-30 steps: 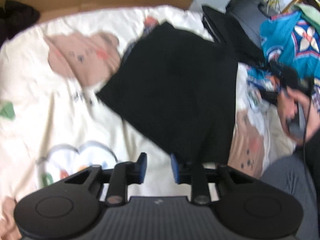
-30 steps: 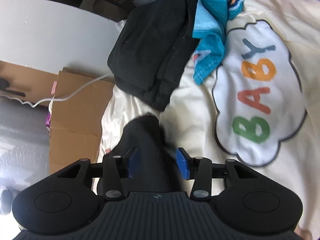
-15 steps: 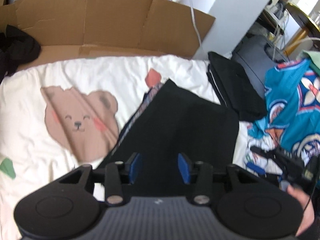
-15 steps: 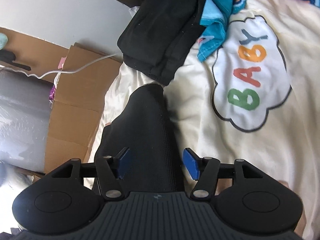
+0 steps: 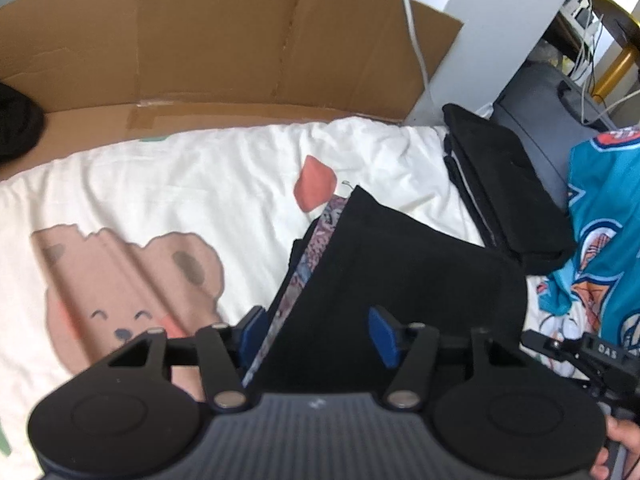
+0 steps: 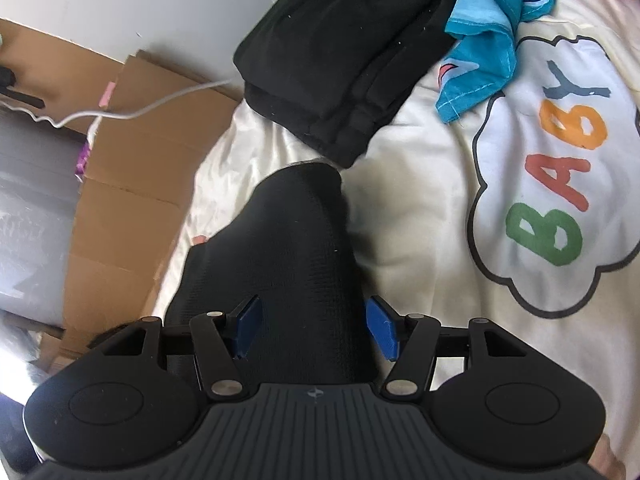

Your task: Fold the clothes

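Note:
A folded black garment (image 5: 400,272) with a patterned inner edge (image 5: 316,248) lies on the cream printed sheet (image 5: 180,184). My left gripper (image 5: 318,332) hovers over its near left edge. Its jaws are opening, and the garment's edge lies between the blue pads (image 5: 252,330) without being pressed. In the right wrist view the same garment (image 6: 288,240) runs away from my right gripper (image 6: 315,328). That gripper is open, its pads standing on either side of the cloth. The right gripper (image 5: 580,356) and the hand holding it also show at the left view's right edge.
A second folded black garment (image 5: 508,200) (image 6: 340,52) lies at the sheet's far corner. A teal patterned jersey (image 5: 604,220) (image 6: 488,40) is crumpled beside it. Cardboard (image 5: 200,48) (image 6: 132,152) lines the far side, with a white cable (image 6: 132,114) over it.
The left gripper has moved forward over the black garment toward the cardboard, and its jaws have spread. The right gripper's jaws have widened around the cloth.

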Demonstrator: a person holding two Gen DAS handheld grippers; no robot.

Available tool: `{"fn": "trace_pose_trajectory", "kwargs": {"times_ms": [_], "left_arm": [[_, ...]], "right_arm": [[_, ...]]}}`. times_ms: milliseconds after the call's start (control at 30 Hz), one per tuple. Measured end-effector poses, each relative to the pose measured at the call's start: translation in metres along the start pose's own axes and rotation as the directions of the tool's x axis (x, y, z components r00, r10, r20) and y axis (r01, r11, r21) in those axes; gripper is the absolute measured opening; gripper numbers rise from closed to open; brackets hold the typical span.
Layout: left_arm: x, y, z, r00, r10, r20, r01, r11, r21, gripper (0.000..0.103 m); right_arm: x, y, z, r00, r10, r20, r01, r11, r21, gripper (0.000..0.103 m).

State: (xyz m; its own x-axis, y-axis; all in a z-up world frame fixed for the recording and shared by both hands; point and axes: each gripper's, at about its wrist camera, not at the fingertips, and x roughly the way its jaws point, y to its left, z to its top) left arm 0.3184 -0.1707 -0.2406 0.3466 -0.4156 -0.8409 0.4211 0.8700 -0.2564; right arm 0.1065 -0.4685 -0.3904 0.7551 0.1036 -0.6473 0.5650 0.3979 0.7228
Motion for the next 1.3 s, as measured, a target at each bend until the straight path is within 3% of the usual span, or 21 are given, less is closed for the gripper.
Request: {"fn": "trace_pose_trajectory", "kwargs": {"times_ms": [133,333,400,467,567,667,733,900,1133,1300], "left_arm": [[0.020,0.000,0.003,1.000,-0.012,-0.004,0.012,0.999,0.035,0.070],[0.043,0.001,0.000,1.000,0.009,0.022,-0.011,0.995,0.096,0.065],[0.046,0.003,-0.002,0.999,0.001,0.035,-0.005,0.993,0.114,0.057],[0.047,0.007,-0.003,0.999,-0.022,0.036,0.018,0.993,0.114,0.041],[0.047,0.010,-0.005,0.999,-0.004,0.049,-0.003,0.991,0.137,0.020],[0.044,0.016,-0.004,0.998,0.008,0.058,-0.015,0.992,0.124,0.007],[0.039,0.016,-0.003,0.996,0.039,0.074,-0.048,0.990,0.134,0.007],[0.025,0.016,0.001,0.995,-0.019,0.099,0.007,0.992,0.124,0.010],[0.035,0.006,0.007,0.996,-0.037,0.082,0.026,0.991,0.130,0.039],[0.042,-0.004,0.006,0.994,-0.011,0.106,-0.007,0.985,0.173,0.038]], "right_arm": [[0.011,0.001,-0.001,1.000,-0.016,-0.026,0.016,1.000,-0.009,0.063],[0.022,0.005,-0.002,0.998,-0.039,-0.043,0.037,0.998,-0.045,0.063],[0.025,0.005,-0.002,0.998,-0.046,-0.044,0.044,0.998,-0.051,0.063],[0.026,0.007,-0.001,0.998,-0.053,-0.036,0.051,0.997,-0.058,0.063],[0.027,0.008,0.000,0.998,-0.057,-0.030,0.055,0.996,-0.065,0.063],[0.027,0.008,0.000,0.998,-0.060,-0.031,0.058,0.996,-0.064,0.063],[0.028,0.008,0.000,0.998,-0.061,-0.033,0.059,0.996,-0.063,0.063],[0.030,0.008,-0.001,0.997,-0.065,-0.035,0.063,0.996,-0.064,0.063],[0.030,0.006,0.000,0.998,-0.062,-0.030,0.060,0.997,-0.048,0.063],[0.029,0.004,0.001,0.998,-0.057,-0.024,0.056,0.998,-0.035,0.063]]}}
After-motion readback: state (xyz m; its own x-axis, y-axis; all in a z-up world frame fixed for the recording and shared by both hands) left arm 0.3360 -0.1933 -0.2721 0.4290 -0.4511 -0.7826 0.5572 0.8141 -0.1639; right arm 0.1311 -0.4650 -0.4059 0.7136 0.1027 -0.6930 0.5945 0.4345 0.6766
